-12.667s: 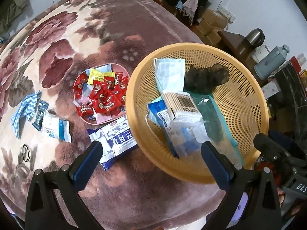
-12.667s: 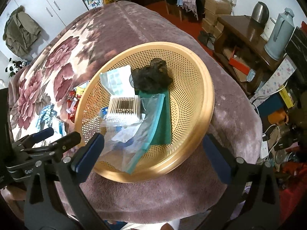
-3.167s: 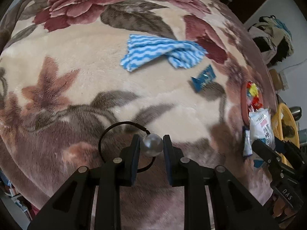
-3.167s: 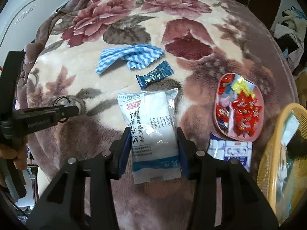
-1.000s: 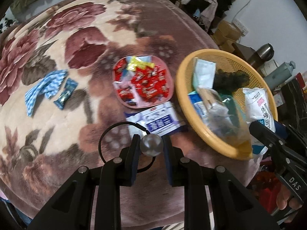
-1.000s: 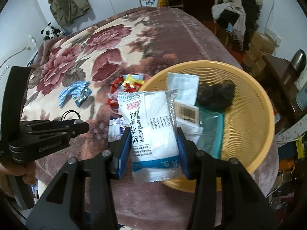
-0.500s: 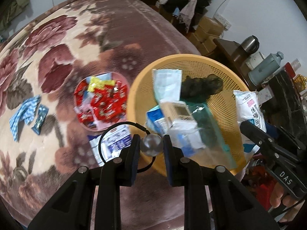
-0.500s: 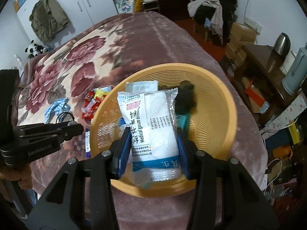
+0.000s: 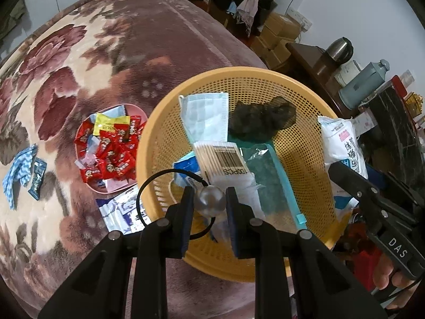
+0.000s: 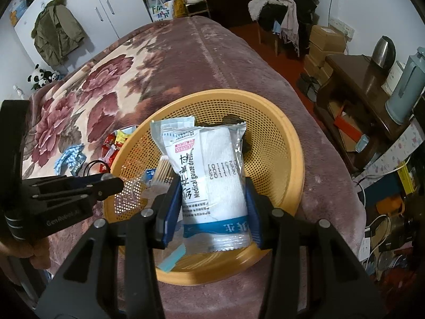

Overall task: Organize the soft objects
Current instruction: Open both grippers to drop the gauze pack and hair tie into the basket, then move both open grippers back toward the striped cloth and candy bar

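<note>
The basket [image 9: 305,143] is matt orange plastic mesh; the gauze pack [image 10: 212,175] has a glossy crinkled plastic wrapper over woven white cloth; the hair tie [image 9: 170,199] carries a smooth pearly bead; the blanket [image 9: 93,53] is plush, fuzzy cloth; candy wrappers [image 9: 114,151] shine

My left gripper [image 9: 209,202] points steeply down, jaws pinched on the bead of a hair tie [image 9: 209,201]. My right gripper [image 10: 213,207] also tilts down, jaws clamped on a gauze pack [image 10: 212,183]. Both hover side by side.
</note>
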A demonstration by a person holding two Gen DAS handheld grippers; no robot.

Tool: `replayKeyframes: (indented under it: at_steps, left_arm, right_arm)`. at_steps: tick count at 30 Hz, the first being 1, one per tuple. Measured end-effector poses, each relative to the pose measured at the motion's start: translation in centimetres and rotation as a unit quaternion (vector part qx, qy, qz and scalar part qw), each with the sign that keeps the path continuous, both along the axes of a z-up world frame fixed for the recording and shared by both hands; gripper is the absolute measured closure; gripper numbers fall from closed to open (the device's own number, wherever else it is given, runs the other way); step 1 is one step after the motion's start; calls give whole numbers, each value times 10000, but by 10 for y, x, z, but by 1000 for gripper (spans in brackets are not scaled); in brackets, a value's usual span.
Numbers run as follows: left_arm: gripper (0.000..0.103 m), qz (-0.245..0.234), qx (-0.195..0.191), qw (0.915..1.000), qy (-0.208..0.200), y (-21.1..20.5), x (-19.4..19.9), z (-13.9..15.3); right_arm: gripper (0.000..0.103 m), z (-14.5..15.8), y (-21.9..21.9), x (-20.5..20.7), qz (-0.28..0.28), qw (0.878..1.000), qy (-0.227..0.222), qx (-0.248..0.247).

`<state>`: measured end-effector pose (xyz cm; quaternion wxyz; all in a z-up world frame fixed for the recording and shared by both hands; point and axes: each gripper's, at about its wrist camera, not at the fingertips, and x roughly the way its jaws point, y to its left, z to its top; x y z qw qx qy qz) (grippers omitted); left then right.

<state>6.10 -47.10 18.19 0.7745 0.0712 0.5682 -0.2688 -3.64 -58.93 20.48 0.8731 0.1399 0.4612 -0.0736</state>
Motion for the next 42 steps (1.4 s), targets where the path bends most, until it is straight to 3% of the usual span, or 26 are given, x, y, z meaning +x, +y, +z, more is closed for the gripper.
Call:
replayKeyframes:
  at_steps: [12,13,14,15,16,18,29,42]
  left_arm:
    - [80,-299,-291,9989,202,-34,-2,-4]
    - [71,-320,-327,9987,219,-36,-2,-4]
    - [61,-323,-352,9986,229,-36,-2,-4]
    - [36,-303,-375,9986,229,-36,-2,-4]
    - [17,-227,-423,9986,202,-33,-2,-3]
    - [0,-101,-404,9991,114,-26,-1,-2]
    - [1,312,-429,9984,-189,27,8,8]
    - [1,1291,-256,9911,-210,157,54,-9]
  right_arm:
    - [56,-1,-17,2,-163,9998,-27,134]
    - [56,0,-20,2,-209,9995,-75,202]
    - [49,0,-23,1,-269,9991,-106,303]
    - [34,0,-26,1,-323,9986,-119,397]
    - [26,-1,-29,-1,-417,9980,-139,465]
    - [13,1,-33,-5,-568,9970,-223,470]
    - [1,1,-6,6,-554,9980,-20,299]
    - [0,-6,86,62,220,9995,182,125]
